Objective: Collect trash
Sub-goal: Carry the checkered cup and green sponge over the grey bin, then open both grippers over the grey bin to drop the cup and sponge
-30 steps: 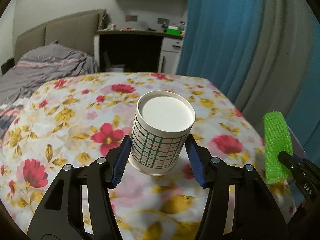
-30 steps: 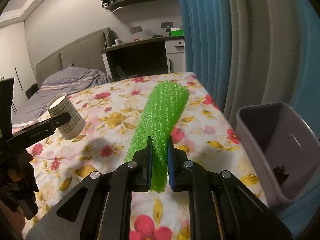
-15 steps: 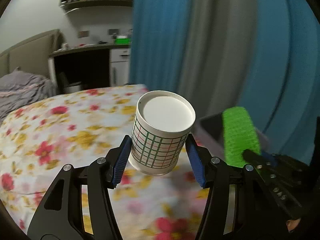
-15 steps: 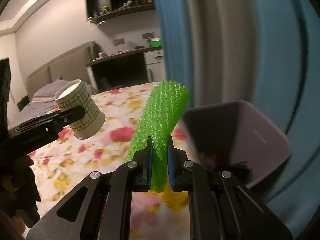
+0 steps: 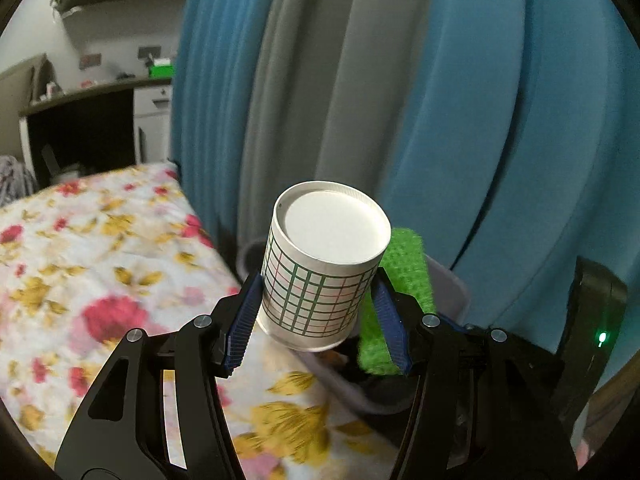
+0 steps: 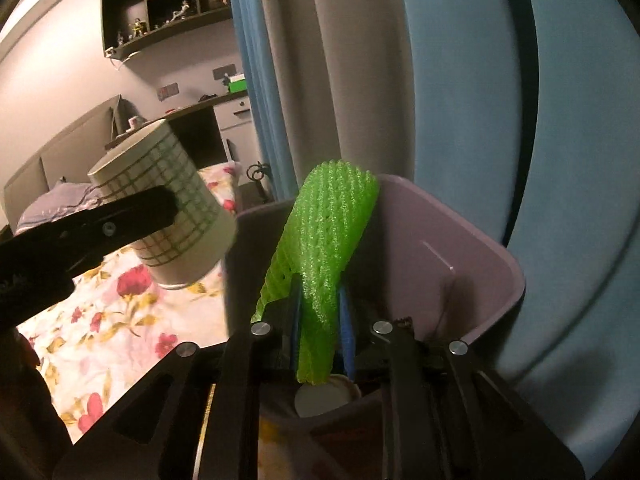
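Green foam net (image 6: 324,248) over purple bin (image 6: 472,248), right tongs (image 6: 320,320) just been opening, net btwn jaws; left tongs (image 5: 316,316) grip paper cup (image 5: 320,280); next: drop both in.

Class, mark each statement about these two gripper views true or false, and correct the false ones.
1. The left gripper grips a paper cup with a grid pattern. True.
2. The cup stands on the bedspread. False: it is held in the air, bottom end towards the camera.
3. The green foam net is over the purple bin. True.
4. The right gripper is empty. False: the net is between its fingers, which have just been opening.
5. The bin is empty. False: a round whitish item lies in it.
6. The curtain behind is red. False: blue and grey.
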`<state>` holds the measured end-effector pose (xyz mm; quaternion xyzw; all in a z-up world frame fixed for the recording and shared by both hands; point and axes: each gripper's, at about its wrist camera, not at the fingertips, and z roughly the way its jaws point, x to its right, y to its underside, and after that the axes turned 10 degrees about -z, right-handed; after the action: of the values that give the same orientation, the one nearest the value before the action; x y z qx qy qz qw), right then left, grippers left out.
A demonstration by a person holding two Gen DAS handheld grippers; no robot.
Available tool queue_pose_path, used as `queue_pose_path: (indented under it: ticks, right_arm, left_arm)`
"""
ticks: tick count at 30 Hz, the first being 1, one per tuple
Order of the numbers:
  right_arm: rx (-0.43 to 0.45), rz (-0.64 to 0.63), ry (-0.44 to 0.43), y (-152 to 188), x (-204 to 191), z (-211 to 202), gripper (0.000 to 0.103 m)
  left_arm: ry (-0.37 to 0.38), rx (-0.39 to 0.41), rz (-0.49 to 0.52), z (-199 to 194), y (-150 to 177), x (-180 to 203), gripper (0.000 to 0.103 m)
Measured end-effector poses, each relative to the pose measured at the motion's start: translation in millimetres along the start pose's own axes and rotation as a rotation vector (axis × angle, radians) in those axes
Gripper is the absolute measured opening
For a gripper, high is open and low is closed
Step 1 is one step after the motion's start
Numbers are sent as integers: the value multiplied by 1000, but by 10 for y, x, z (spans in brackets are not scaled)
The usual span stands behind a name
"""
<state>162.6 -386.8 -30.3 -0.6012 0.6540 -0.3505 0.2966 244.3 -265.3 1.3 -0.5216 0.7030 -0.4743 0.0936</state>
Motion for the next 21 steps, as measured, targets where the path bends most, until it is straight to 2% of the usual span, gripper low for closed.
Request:
queue_pose_path:
  ticks: [1, 6, 10, 14, 16, 18, 21]
  right_arm:
    - [-6, -2, 3, 11, 15, 27, 44]
    - [-12, -33, 57, 104, 100, 57, 64]
    - [-4, -11, 141, 198, 237, -41, 69]
    - [17, 17, 185, 300, 369, -187, 72]
    - [21, 20, 192, 333, 400, -226, 73]
    - [22, 19, 192, 351, 411, -258, 74]
    - [24, 20, 192, 355, 395, -303, 77]
  left_arm:
    - [6, -12, -6, 67, 11, 2, 55]
    - [29, -66, -35, 326, 68, -8, 56]
    - [47, -103, -28, 489, 142, 53, 56]
    - [64, -124, -13, 576, 199, 116, 57]
    - [72, -134, -6, 592, 235, 152, 61]
    - [57, -120, 5, 561, 261, 171, 71]
    - [22, -98, 15, 467, 262, 137, 77]
